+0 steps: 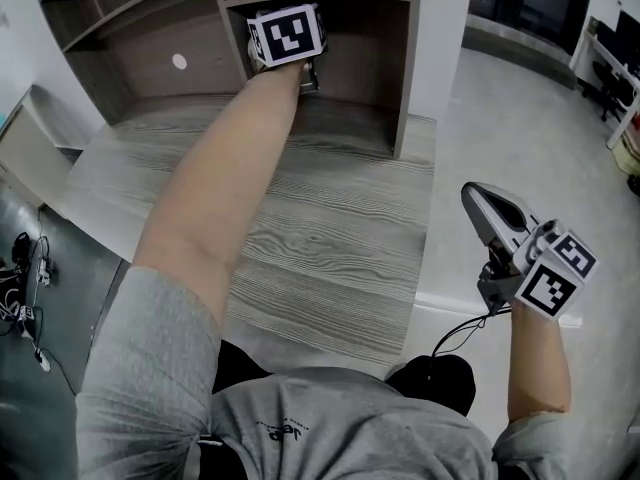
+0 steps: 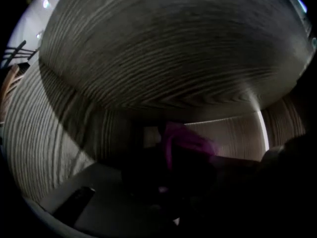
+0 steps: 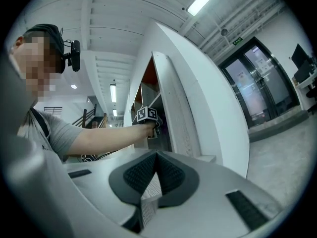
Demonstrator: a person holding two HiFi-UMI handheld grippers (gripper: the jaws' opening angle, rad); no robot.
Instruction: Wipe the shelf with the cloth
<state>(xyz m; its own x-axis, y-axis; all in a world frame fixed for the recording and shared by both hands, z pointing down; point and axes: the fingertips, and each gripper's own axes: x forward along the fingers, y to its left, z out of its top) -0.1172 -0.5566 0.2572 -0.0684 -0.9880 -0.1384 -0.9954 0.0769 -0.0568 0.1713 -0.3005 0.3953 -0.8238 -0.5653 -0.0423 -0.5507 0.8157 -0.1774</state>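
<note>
My left gripper (image 1: 308,76) reaches into the lower compartment of the wood-grain shelf (image 1: 350,128), its marker cube facing up. In the left gripper view a purple cloth (image 2: 185,142) sits bunched between the dark jaws, close under the compartment's ceiling (image 2: 163,58); the jaws look shut on it. The cloth is hidden in the head view. My right gripper (image 1: 478,200) is held off to the right, outside the shelf. Its black pads (image 3: 171,175) meet at the tips with nothing between them. The right gripper view also shows the left gripper (image 3: 152,129) at the shelf opening.
A grey wood-grain desktop (image 1: 320,238) lies in front of the shelf. A white side panel (image 1: 440,38) bounds the shelf on the right. Cables (image 1: 25,268) hang at the left, and a black cable (image 1: 455,333) runs under my right hand. Glass doors (image 3: 257,83) stand beyond.
</note>
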